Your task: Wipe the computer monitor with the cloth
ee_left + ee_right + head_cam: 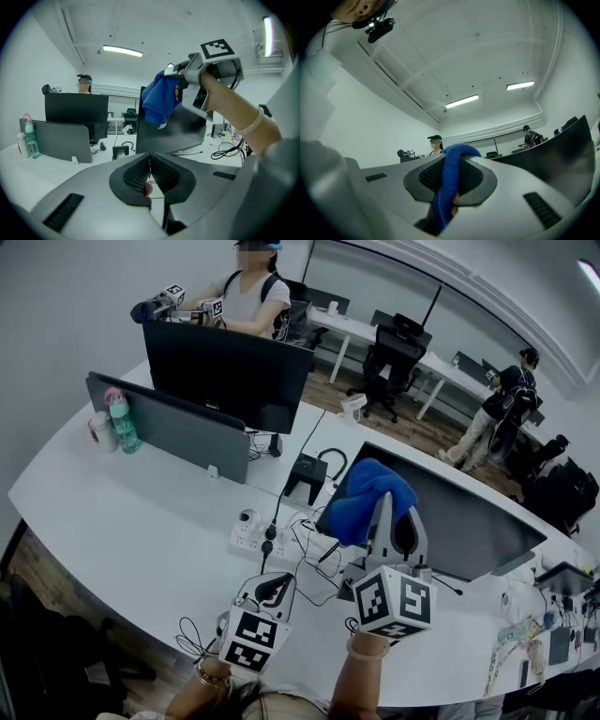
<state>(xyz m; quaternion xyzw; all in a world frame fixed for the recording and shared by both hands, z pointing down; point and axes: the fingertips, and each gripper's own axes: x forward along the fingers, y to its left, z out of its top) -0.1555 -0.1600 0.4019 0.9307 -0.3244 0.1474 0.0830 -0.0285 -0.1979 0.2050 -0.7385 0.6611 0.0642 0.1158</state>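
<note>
Hanging vertical from rt tongs (453,178); cloth (373,491) at monitor (469,521) top

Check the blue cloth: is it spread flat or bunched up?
Bunched up: the blue cloth hangs crumpled from the right gripper, whose jaws pinch it.

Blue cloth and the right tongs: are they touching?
Touching. The right gripper view shows the right tongs shut on the blue cloth, pinched between the jaws.

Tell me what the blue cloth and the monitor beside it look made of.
The blue cloth looks like soft fabric, perhaps microfibre or terry: nubby matte weave, limp folds. The monitor is a smooth, dark, hard panel with a dull sheen; whether glass or plastic is unclear.
</note>
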